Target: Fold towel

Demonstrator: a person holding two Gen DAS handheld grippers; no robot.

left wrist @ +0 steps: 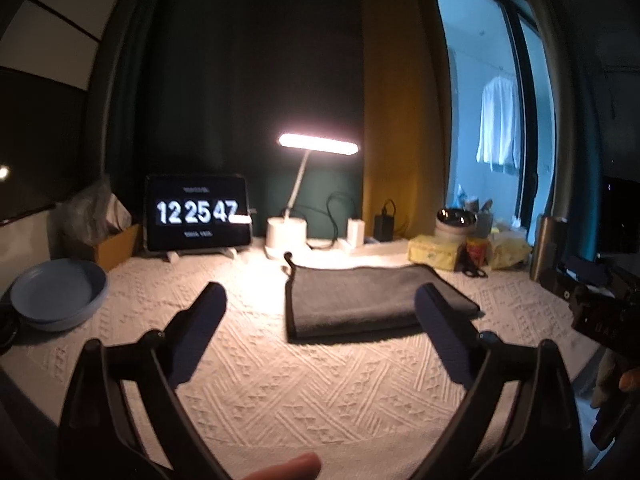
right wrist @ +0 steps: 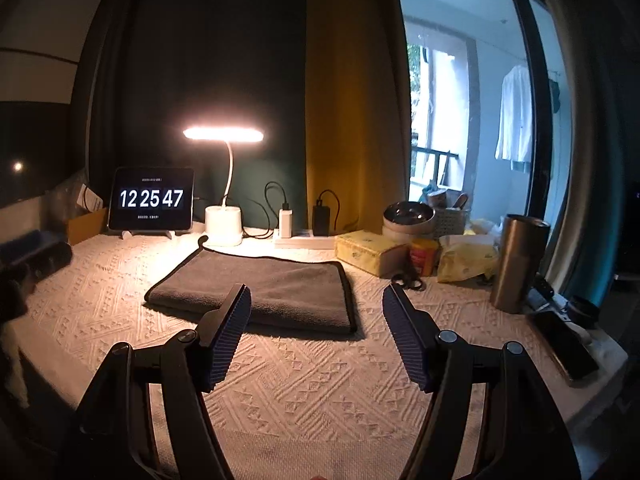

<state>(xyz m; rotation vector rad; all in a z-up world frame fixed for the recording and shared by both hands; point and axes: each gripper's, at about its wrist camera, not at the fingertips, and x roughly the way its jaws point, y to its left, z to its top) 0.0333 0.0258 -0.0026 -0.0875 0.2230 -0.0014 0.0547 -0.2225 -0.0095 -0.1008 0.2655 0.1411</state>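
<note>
A dark grey towel [left wrist: 360, 300] lies folded flat on the white textured tablecloth [left wrist: 320, 380], with a hanging loop at its far left corner. It also shows in the right wrist view [right wrist: 272, 288]. My left gripper [left wrist: 320, 300] is open and empty, held above the cloth in front of the towel. My right gripper [right wrist: 316, 300] is open and empty, just in front of the towel's near right corner. The right gripper's body [left wrist: 600, 304] shows at the right edge of the left wrist view.
At the back stand a tablet clock [left wrist: 198, 212], a lit desk lamp [left wrist: 316, 146], chargers [right wrist: 320, 220] and tissue packs [right wrist: 368, 256]. A blue bowl [left wrist: 56, 296] sits far left. A metal tumbler [right wrist: 518, 264] and a phone [right wrist: 564, 344] sit right.
</note>
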